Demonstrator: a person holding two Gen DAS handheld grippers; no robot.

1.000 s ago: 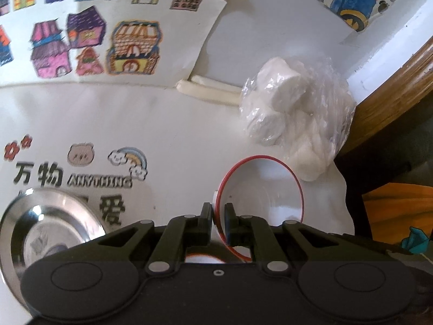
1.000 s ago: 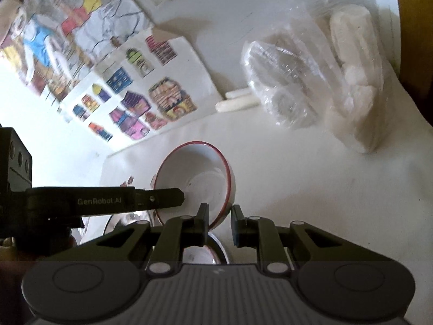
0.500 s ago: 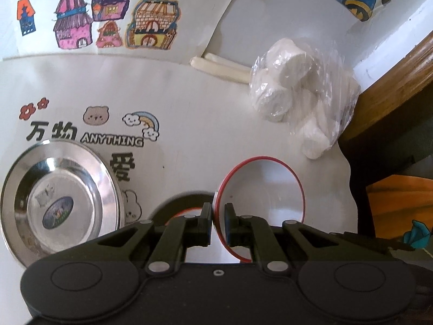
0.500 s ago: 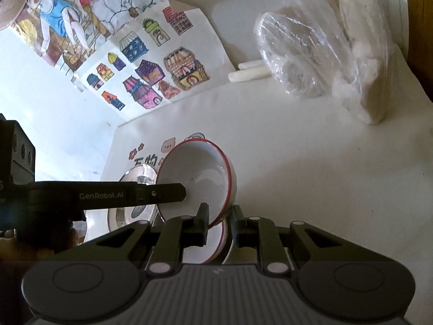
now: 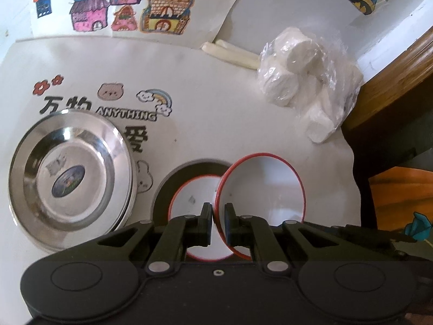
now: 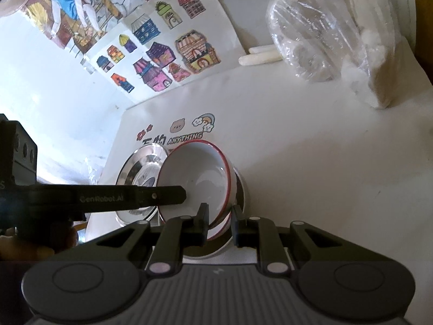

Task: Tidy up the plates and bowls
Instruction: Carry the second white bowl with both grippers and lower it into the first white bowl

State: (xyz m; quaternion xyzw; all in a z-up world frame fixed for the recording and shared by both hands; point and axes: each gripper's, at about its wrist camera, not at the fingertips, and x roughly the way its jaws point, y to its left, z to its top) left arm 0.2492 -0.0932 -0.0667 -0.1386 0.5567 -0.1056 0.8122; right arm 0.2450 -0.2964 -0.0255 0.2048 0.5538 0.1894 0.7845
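A white bowl with a red rim (image 5: 262, 189) hangs tilted above the table, gripped from two sides. My left gripper (image 5: 216, 214) is shut on its left rim. In the right wrist view the same bowl (image 6: 194, 178) has my right gripper (image 6: 219, 216) shut on its near rim, and the left gripper's finger (image 6: 162, 196) reaches in from the left. Directly beneath sits a second red-rimmed bowl (image 5: 194, 197) nested in a dark-lined dish (image 5: 167, 187). A steel plate (image 5: 70, 178) lies to the left of that stack, also seen in the right wrist view (image 6: 140, 173).
A clear plastic bag of white rolls (image 5: 303, 81) lies at the back right, with two white sticks (image 5: 230, 54) beside it. A sheet of coloured house drawings (image 5: 135, 5) lies at the back. A wooden edge (image 5: 392, 75) bounds the white printed mat on the right.
Both grippers have carried the bowl back and to the left, away from the bag. The steel plate and the nested bowl and dish have come into view under and beside it.
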